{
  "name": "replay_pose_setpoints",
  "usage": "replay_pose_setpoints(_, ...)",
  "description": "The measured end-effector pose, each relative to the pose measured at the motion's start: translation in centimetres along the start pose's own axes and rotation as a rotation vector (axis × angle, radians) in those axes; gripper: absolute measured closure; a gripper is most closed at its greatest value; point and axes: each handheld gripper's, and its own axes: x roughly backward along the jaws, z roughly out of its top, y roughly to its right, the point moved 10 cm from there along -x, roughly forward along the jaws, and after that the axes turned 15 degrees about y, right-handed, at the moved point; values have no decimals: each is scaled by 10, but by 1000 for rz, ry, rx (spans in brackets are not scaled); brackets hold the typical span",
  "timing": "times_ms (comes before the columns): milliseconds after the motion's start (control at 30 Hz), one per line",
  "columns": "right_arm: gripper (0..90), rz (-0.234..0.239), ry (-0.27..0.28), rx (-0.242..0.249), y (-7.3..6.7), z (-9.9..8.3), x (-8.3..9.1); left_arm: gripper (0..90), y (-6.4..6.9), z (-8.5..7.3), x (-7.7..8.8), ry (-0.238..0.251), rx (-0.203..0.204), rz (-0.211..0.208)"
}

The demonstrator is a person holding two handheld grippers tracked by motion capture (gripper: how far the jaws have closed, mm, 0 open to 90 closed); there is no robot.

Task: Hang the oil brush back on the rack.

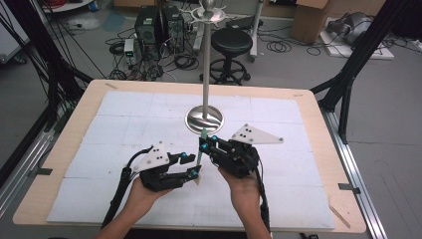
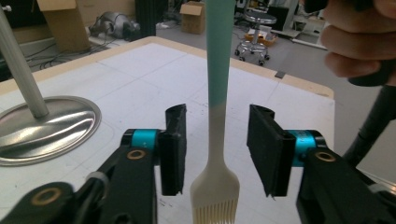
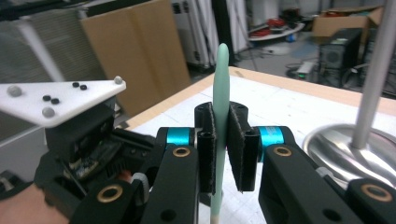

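The metal stand (image 1: pixel 204 118) rises from its round base at table centre, just beyond both grippers, blocking straight forward travel. The white mat (image 1: pixel 124 119) lies open to the left, right and far side. Between the left gripper (image 1: pixel 191 165) and right gripper (image 1: pixel 207 143), the brush (image 1: pixel 199 159) occupies the gap.

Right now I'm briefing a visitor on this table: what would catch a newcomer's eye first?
The mint-handled brush, standing upright between the two grippers near the middle of the table. The right gripper is shut on its handle, while the left gripper stands open around its pale neck. Behind them rises a tall metal stand on a shiny round base.
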Motion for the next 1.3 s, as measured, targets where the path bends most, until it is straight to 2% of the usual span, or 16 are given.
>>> replay_pose_setpoints(100, 824, 61, 0, -11, 0, 2, 1, 519, -2, 4, 9, 29, 11, -34)
replay_pose_setpoints(200, 824, 181, 2, -20, -4, 4, 1, 508, -4, 7, 16, 54, 24, -62)
replay_pose_setpoints(233, 824, 194, 1, -21, -4, 4, 2, 504, -4, 8, 19, 59, 27, -71)
replay_pose_setpoints(367, 824, 313, -5, -25, -5, 5, 2, 473, -6, 9, 34, 70, 21, -109)
replay_pose_setpoints(467, 824, 360, -13, -23, -1, 5, 1, 413, -10, 8, 45, 83, 17, -107)
replay_pose_setpoints(533, 824, 385, -11, -26, 3, 7, -2, 355, -17, 6, 51, 93, 31, -91)
replay_pose_setpoints(600, 825, 400, -2, -29, 6, 9, -6, 291, -24, 5, 57, 105, 42, -66)
replay_pose_setpoints(667, 824, 404, 10, -38, 11, 13, -10, 250, -34, 3, 62, 106, 42, -22)
replay_pose_setpoints(767, 825, 408, 20, -53, 16, 17, -18, 222, -46, 0, 70, 106, 46, 33)
replay_pose_setpoints(867, 825, 398, -5, -44, 22, 25, -32, 174, -58, -4, 79, 109, 39, 70)
replay_pose_setpoints(967, 825, 384, -11, -47, 28, 38, -44, 180, -63, -7, 87, 117, 34, 71)
replay_pose_setpoints(1100, 826, 357, -21, -27, 33, 59, -61, 189, -69, -9, 94, 117, 30, 85)
replay_pose_setpoints(1200, 826, 343, -13, -17, 33, 75, -75, 194, -71, -9, 97, 124, 30, 87)
replay_pose_setpoints(1300, 826, 325, -30, 8, 33, 86, -88, 197, -72, -9, 99, 131, 35, 83)
